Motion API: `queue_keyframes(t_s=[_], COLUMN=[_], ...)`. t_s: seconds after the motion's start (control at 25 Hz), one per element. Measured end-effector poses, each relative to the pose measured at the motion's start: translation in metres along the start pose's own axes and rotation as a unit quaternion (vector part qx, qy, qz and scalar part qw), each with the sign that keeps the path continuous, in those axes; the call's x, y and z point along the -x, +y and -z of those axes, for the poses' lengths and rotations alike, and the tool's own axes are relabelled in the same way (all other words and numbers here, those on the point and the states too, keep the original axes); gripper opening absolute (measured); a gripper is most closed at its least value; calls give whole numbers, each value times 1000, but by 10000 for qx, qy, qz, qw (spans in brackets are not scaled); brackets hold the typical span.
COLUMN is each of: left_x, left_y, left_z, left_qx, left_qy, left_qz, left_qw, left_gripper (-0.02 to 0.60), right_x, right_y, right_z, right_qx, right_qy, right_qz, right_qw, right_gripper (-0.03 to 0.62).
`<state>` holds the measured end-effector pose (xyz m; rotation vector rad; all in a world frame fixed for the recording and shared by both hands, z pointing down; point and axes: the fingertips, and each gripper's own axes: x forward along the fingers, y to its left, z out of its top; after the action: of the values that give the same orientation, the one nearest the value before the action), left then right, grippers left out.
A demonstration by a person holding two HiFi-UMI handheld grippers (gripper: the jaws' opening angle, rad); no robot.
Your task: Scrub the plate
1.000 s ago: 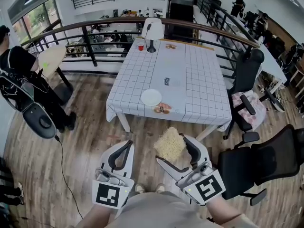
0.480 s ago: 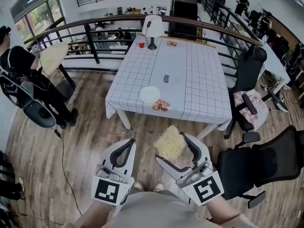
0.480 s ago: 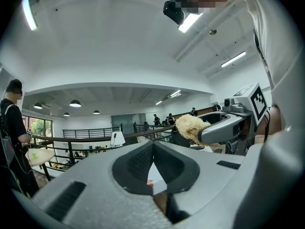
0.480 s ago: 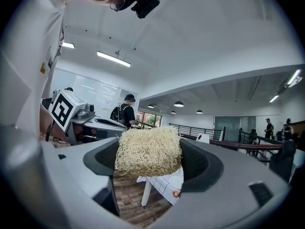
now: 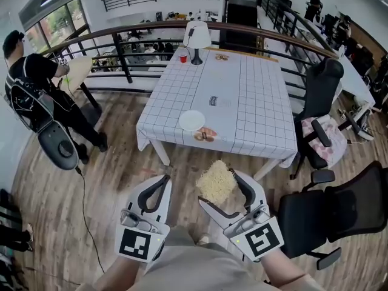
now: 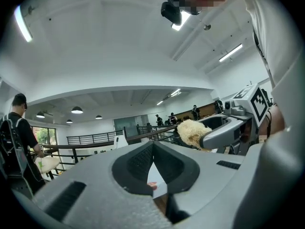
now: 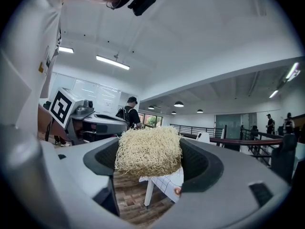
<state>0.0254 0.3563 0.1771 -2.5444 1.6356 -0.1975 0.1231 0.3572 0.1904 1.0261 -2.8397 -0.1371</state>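
One white plate (image 5: 192, 120) lies flat near the front edge of the table (image 5: 254, 102), on the checked cloth, and looks bare. Just beside it, toward the table's edge, sits some brownish food (image 5: 206, 136); I cannot tell what it is. The plate is probably stiff, smooth and fairly light, and breakable if ceramic, so it would likely skate on the cloth once rubbed. The rim is the place to take hold, on the side away from the food, pinched or pressed down while the middle is scrubbed. Both grippers are well apart from it, over the wooden floor (image 5: 109, 168) short of the table. The right gripper (image 5: 223, 193) is clamped on a straw-coloured scrubber (image 5: 213, 177), a loose mat of fibres that bulges out above the jaws in the right gripper view (image 7: 148, 150). It looks soft, springy and very light, so it should give under pressure. The left gripper (image 5: 163, 182) is closed and holds nothing, its pads meeting at the tips in its own view (image 6: 153, 151). Farther off on the table stand a lamp (image 5: 196, 38) and a red cup (image 5: 183, 57). Black chairs (image 5: 327, 217) are on the right, and a person (image 5: 33, 90) stands at the left.
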Motion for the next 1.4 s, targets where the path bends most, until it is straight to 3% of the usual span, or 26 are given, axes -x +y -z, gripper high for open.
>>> queue_keyframes(t_s=[0.12, 0.28, 0.44, 0.68, 1.08, 1.4], left_x=[-1, -5, -16, -48, -126, -206], left_y=[10, 9, 19, 40, 129, 203], left_z=[-7, -3, 6, 23, 49, 60], left_qx=[-43, -146, 53, 58, 165, 244], left_qy=[-146, -32, -36, -3, 107, 54], left_qz=[-197, -175, -207, -86, -119, 271], left_qw=[9997, 9997, 9998, 9999, 9997, 9993], left_gripper=[12, 12, 12, 12, 12, 12], right_x=[1, -2, -16, -49, -147, -243], right_y=[-5, -7, -11, -30, -85, -136], right_z=[3, 4, 5, 17, 26, 24], right_qx=[-92, -103, -23, -72, -67, 15], right_qy=[-30, -85, -59, 39, 122, 351], right_qz=[17, -26, -72, -2, 209, 419], right_qw=[10000, 9999, 10000, 10000, 9997, 9985], right_gripper=[376, 376, 376, 376, 376, 376])
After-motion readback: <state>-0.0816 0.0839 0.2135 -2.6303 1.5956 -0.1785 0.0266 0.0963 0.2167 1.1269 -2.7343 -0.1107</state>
